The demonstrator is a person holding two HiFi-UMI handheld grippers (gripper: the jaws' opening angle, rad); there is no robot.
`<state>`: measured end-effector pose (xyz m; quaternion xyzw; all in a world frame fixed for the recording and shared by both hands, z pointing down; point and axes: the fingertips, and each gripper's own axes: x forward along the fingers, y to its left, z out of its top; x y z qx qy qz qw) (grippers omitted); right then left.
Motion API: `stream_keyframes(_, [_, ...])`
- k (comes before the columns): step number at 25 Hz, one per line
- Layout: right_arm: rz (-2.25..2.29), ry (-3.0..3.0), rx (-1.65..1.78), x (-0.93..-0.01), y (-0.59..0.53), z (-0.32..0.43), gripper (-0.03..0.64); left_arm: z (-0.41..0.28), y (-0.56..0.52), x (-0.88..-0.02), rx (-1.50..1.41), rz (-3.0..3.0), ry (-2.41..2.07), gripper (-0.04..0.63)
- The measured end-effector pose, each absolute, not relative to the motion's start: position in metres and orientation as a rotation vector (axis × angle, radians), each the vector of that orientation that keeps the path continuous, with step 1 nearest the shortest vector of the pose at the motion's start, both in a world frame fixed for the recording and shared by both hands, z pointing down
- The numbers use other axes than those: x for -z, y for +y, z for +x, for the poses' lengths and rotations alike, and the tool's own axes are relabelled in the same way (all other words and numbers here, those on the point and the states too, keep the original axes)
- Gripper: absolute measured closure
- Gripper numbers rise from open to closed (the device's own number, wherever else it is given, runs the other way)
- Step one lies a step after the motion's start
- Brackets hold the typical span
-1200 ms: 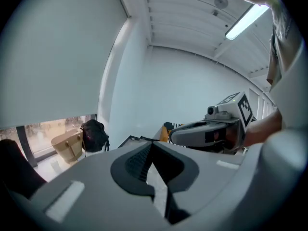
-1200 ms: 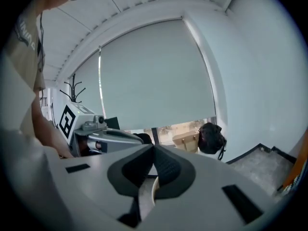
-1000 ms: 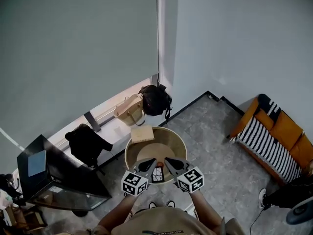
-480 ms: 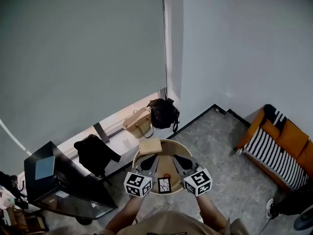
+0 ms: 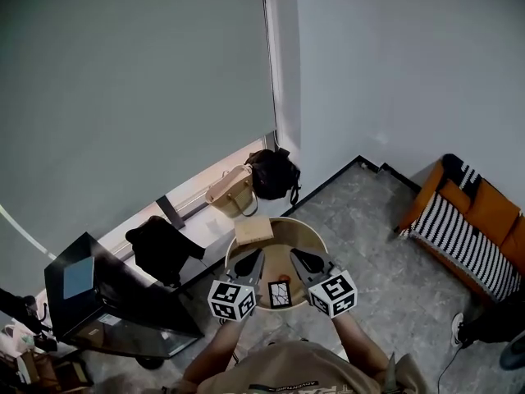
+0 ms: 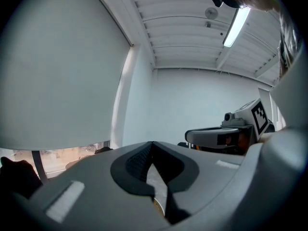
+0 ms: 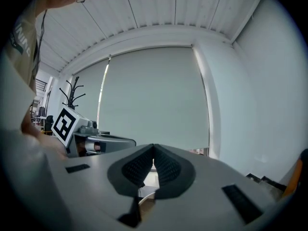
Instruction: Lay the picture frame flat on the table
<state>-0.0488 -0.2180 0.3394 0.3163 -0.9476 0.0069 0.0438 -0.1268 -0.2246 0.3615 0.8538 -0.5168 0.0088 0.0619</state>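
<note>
A small dark picture frame [image 5: 280, 294] with a pale pattern sits at the near edge of the round wooden table [image 5: 316, 245], between the two marker cubes. Whether it leans or lies flat I cannot tell. My left gripper [image 5: 255, 257] is shut and empty, pointing over the table to the left of the frame. My right gripper [image 5: 296, 255] is shut and empty on the frame's right. In the left gripper view the jaws [image 6: 153, 147] meet with nothing between them. The right gripper view shows its jaws [image 7: 154, 150] pressed together too. Neither gripper touches the frame.
A tan flat box [image 5: 253, 231] lies on the table's far side. A beige bag [image 5: 232, 190] and a black bag [image 5: 274, 173] rest on the window ledge. A black garment [image 5: 164, 248] and a dark desk [image 5: 107, 290] stand left; a striped orange sofa [image 5: 467, 228] stands right.
The head view has shifted a little. Both grippers stay shut, side by side over the table's near edge. The frame has not visibly moved.
</note>
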Motion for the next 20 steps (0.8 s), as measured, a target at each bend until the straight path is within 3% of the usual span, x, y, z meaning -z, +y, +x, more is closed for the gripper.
stream_keyframes(20, [0.983,-2.835,-0.02,-0.348,-0.225,-0.039,0.611,-0.126,-0.228,-0.372,-0.059,2.572,-1.528,0.589])
